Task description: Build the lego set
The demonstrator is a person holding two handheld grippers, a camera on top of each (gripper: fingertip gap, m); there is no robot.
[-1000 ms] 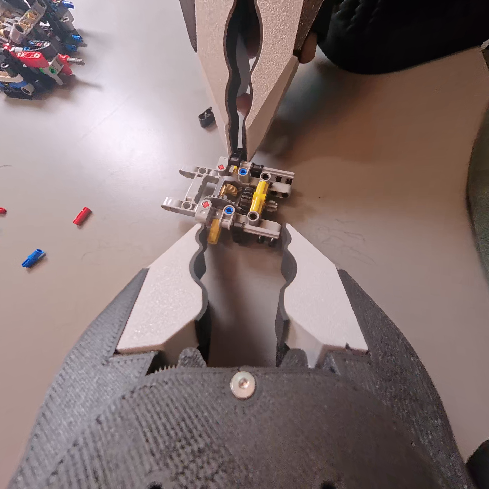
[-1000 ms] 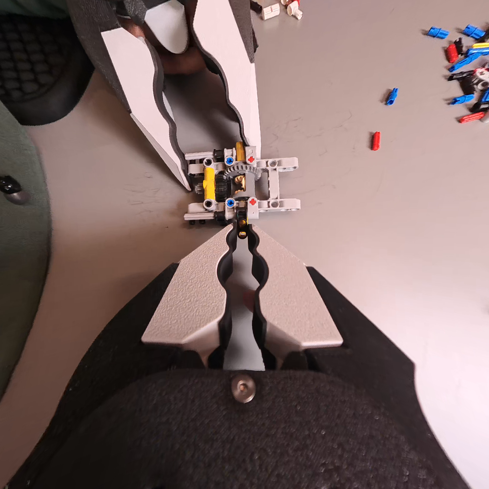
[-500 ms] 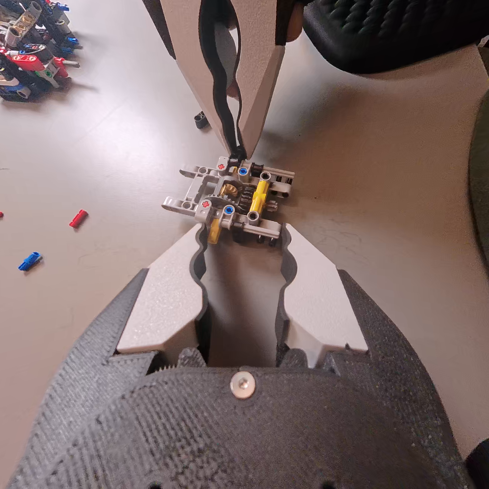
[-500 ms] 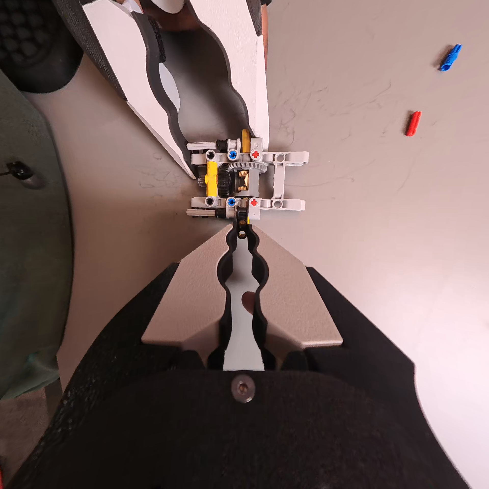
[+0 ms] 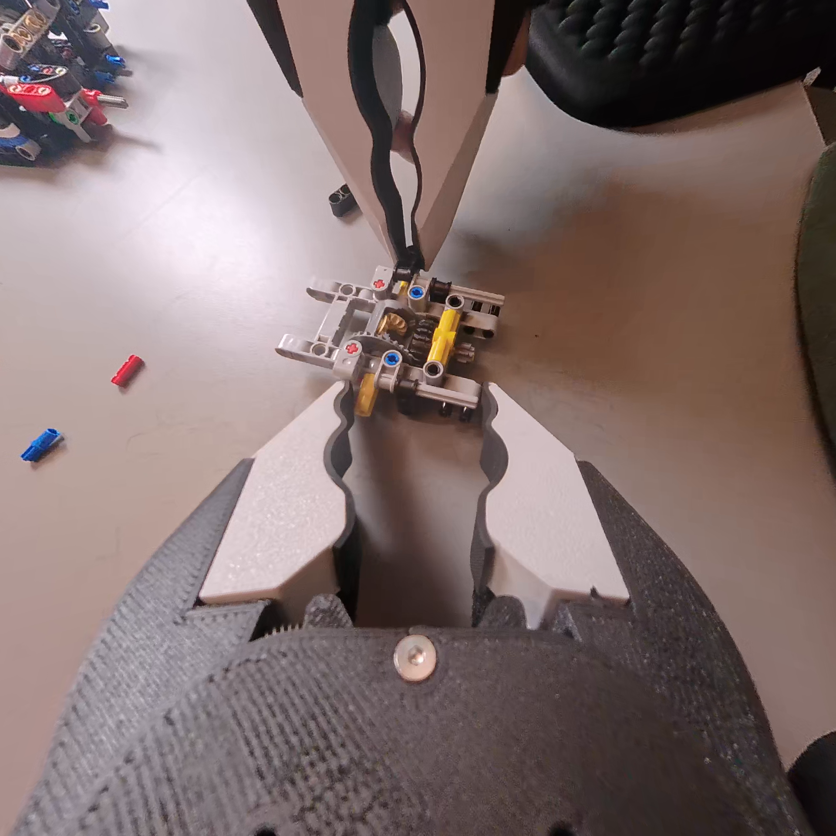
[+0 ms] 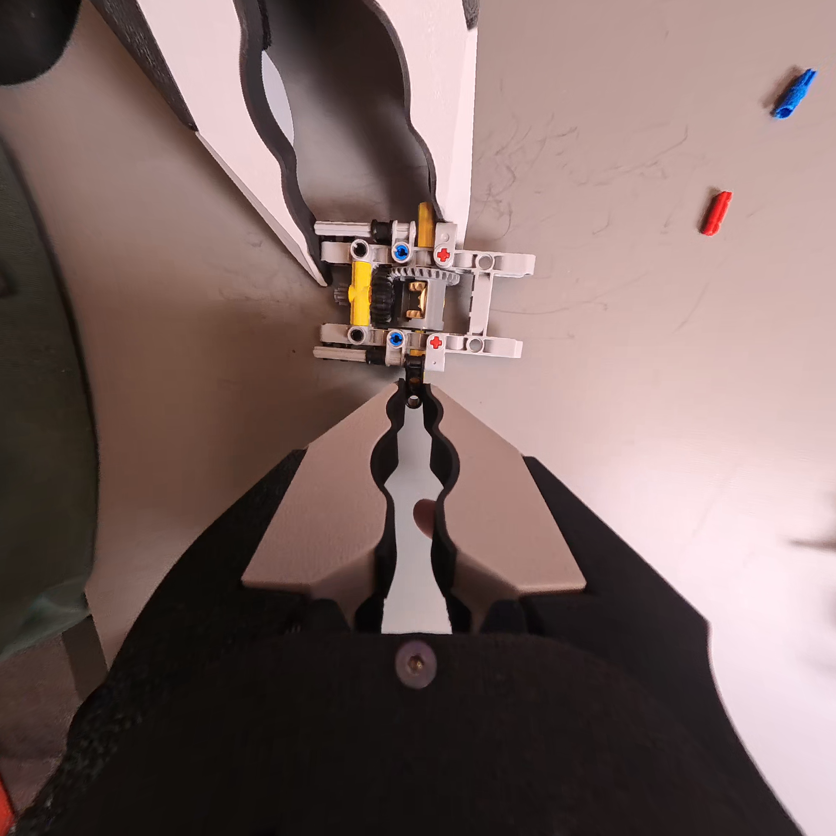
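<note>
A grey lego assembly (image 5: 393,334) with yellow axles, gears and blue and red pins lies on the table; it also shows in the right wrist view (image 6: 420,294). My left gripper (image 5: 416,393) stands wide, and its fingertips press the two ends of the assembly's near side. In the right wrist view it (image 6: 389,251) reaches in from above. My right gripper (image 6: 414,391) is shut on a small black connector (image 6: 414,373) that touches the assembly's side at a yellow axle end. In the left wrist view this gripper (image 5: 408,260) comes down steeply from the top.
A pile of loose lego parts (image 5: 40,81) lies at the far left. A red pin (image 5: 126,369), a blue pin (image 5: 41,444) and a small black piece (image 5: 344,204) lie apart on the table. A black knitted sleeve (image 5: 678,59) and dark green cloth (image 6: 36,407) border the work area. Tip to tip, the grippers are about 5 cm apart.
My right gripper has tipped more upright and come closer over the assembly, with the black connector still at the assembly's side. My left gripper and the assembly have stayed put.
</note>
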